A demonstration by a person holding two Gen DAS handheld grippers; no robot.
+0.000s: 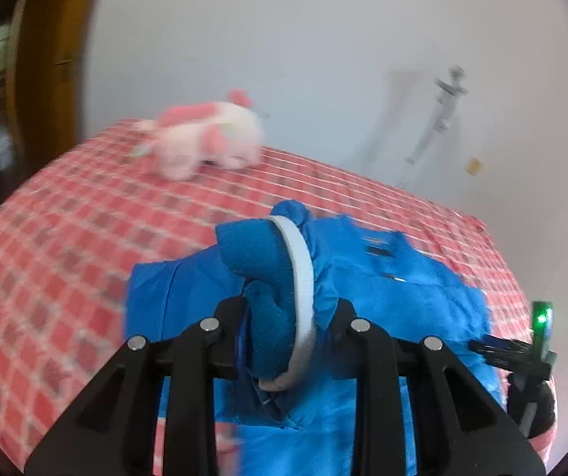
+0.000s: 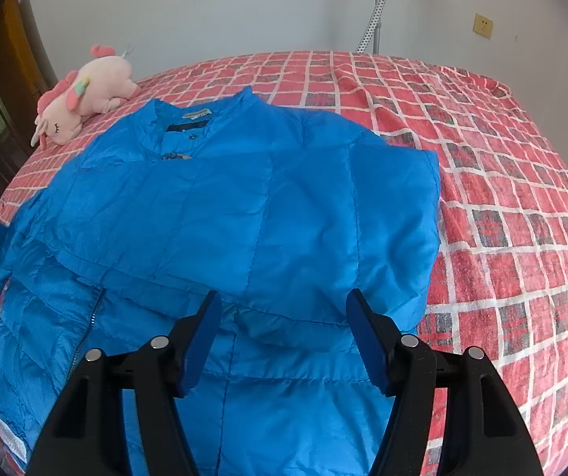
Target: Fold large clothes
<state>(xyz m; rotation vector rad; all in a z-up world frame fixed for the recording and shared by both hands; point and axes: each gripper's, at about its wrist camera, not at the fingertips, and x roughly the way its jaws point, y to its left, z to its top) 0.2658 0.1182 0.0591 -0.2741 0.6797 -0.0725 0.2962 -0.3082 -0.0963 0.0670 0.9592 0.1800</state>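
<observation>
The left gripper clamps a blue cuff of the jacket, lifted above the bed. The right gripper hovers, jaws wide and empty, over the jacket's hem near the bed's front edge.

The whole left wrist view is smeared by motion; the plush toy and the bed's checks are just soft blobs; the bunched cuff hides the left hand-held gripper pads; the jacket's hem runs off the right view's bottom edge.
</observation>
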